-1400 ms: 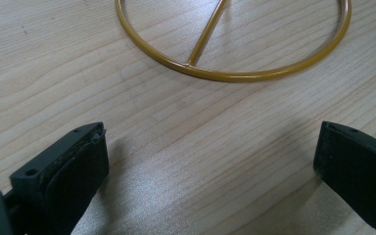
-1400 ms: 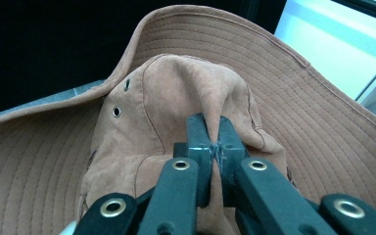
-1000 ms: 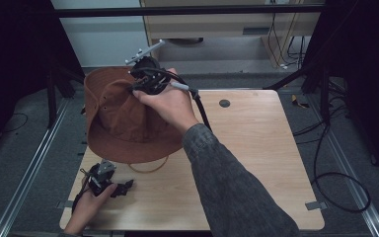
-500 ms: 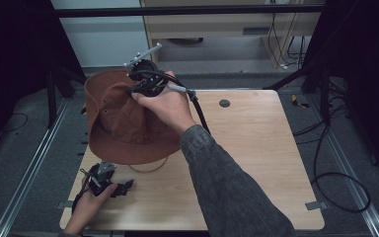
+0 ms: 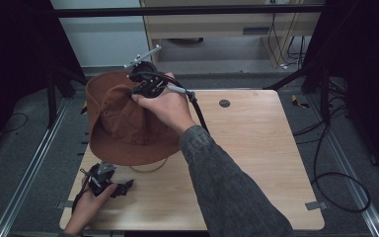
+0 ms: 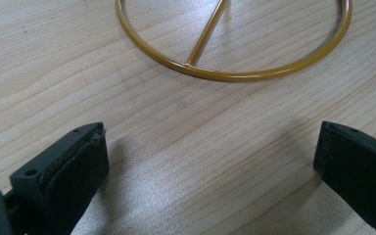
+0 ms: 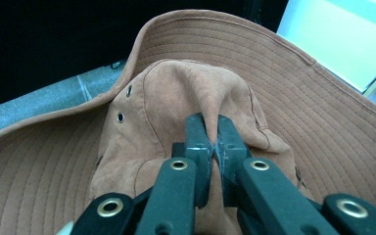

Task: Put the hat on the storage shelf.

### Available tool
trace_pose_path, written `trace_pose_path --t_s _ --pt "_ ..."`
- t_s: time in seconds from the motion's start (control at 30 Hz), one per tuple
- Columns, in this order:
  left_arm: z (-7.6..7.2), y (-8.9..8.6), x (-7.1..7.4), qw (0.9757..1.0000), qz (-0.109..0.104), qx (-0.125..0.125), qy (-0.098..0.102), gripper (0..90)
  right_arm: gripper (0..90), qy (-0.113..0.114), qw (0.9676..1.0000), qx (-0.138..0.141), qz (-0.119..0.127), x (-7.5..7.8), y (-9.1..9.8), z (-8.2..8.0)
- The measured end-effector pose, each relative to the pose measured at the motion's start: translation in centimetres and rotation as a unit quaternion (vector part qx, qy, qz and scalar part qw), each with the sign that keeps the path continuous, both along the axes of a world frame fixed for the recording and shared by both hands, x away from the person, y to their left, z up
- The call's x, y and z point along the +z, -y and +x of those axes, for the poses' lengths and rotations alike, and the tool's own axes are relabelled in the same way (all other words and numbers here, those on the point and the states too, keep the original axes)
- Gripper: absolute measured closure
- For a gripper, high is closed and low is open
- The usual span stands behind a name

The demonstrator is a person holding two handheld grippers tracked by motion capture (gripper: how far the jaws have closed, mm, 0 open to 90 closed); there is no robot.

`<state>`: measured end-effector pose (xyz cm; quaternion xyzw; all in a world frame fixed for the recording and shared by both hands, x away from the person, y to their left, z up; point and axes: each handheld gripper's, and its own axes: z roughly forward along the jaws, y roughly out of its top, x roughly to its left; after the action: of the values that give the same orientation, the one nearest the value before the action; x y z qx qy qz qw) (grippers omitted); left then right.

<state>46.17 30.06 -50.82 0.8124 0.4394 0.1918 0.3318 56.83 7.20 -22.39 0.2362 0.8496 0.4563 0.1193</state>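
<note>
A brown wide-brimmed hat [image 5: 123,128] hangs tilted over the far-left corner of the wooden table [image 5: 256,148]. My right gripper [image 5: 140,89] is shut on a fold of the hat's crown [image 7: 176,98], and its jaws [image 7: 213,122] pinch the cloth between them. A yellow metal ring [image 6: 225,76] with a spoke lies flat on the table, partly under the hat's near brim [image 5: 150,169]. My left gripper [image 5: 121,187] rests near the front-left corner, open, with nothing but bare wood between its pads [image 6: 210,156]; the ring lies just beyond them.
A small dark round hole [image 5: 224,103] sits in the table's far middle. Black frame posts [image 5: 54,94] stand at the far left and right. Cables [image 5: 335,177] lie on the floor to the right. A strip of tape [image 5: 315,205] marks the near-right edge.
The right hand has tipped the hat a little, so its far-left brim stands higher. The left gripper has stayed where it was.
</note>
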Motion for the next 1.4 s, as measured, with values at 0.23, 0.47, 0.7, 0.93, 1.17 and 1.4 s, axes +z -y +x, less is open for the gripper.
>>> trace_pose_path --t_s 0.23,0.47,0.7,0.93,1.17,1.4 --pt "0.0 0.0 0.0 1.0000 0.000 0.000 0.000 0.0 86.8 -0.004 1.0000 -0.003 -0.002 -0.3 0.0 0.2" --pt "0.0 0.0 0.0 1.0000 0.000 0.000 0.000 0.0 86.4 -0.006 1.0000 -0.001 -0.002 -0.5 -0.3 0.2" --pt "0.0 0.0 0.0 1.0000 0.001 -0.001 -0.001 0.0 85.1 -0.008 1.0000 -0.001 -0.004 -0.7 -0.5 0.3" --pt "0.0 0.0 0.0 1.0000 0.000 0.000 0.000 0.0 85.2 -0.010 0.9999 -0.003 -0.006 -0.9 -0.8 0.5" --pt "0.0 0.0 0.0 1.0000 0.000 0.000 0.000 0.0 84.7 -0.013 0.9999 -0.006 -0.004 -1.1 -0.7 0.8" --pt "0.0 0.0 0.0 1.0000 0.001 -0.001 -0.001 0.0 84.2 -0.012 0.9999 -0.002 -0.003 -1.2 -0.7 0.4"
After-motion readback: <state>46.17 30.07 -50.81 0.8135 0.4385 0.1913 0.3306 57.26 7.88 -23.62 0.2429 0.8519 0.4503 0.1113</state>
